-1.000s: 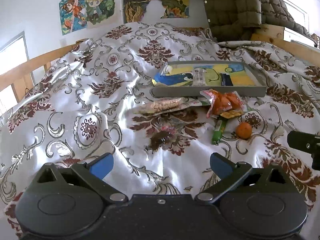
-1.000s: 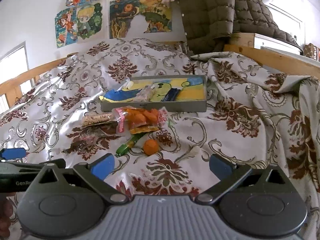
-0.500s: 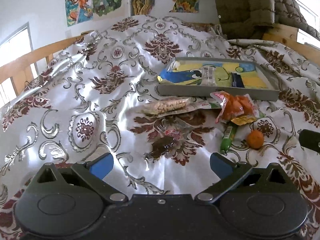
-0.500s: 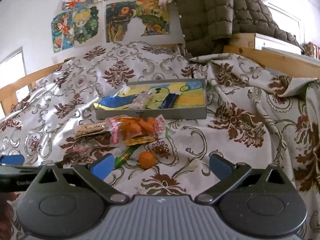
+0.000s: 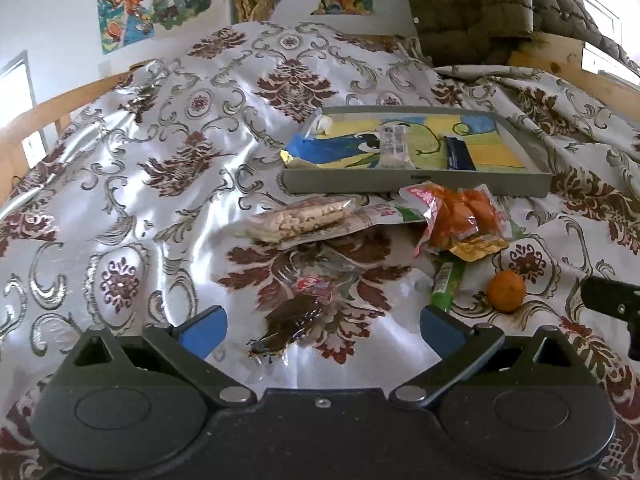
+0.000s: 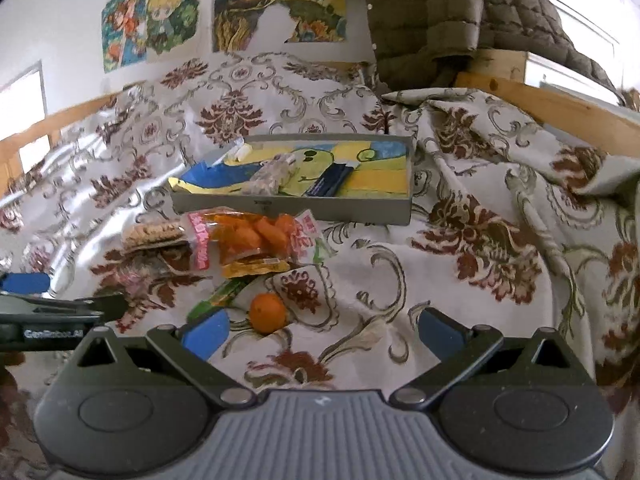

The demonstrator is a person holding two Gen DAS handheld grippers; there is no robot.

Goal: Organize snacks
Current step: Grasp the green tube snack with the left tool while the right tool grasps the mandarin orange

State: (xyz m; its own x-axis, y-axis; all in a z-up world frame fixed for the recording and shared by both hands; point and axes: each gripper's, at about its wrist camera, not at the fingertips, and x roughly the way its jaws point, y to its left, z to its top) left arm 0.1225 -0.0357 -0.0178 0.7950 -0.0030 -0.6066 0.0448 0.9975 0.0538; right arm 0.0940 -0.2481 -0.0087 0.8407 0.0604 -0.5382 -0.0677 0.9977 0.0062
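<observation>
Snacks all sit in a pile on the patterned bedspread (image 5: 120,184), right in front of the grey tray (image 5: 416,184): peanut packet (image 5: 300,218), orange snack bag (image 5: 456,216), green tube (image 5: 446,284), small orange (image 5: 506,291). Left gripper (image 5: 322,326) has its fingers wide apart over a dark clear-wrapped snack (image 5: 292,320). Right gripper (image 6: 322,328) is spread open too, the orange just beside its left finger.

Home bedroom: a bed (image 5: 168,184) w/ wooden frame (image 6: 560,104) & shiny damask-pattern bedspread (image 6: 480,240), cartoon posters (image 6: 148,28) taped on white wall, olive quilted puffer jacket (image 6: 432,12) draped over the frame, window (image 5: 16,92) at left edge. Lived-in, not a lab or shop.
</observation>
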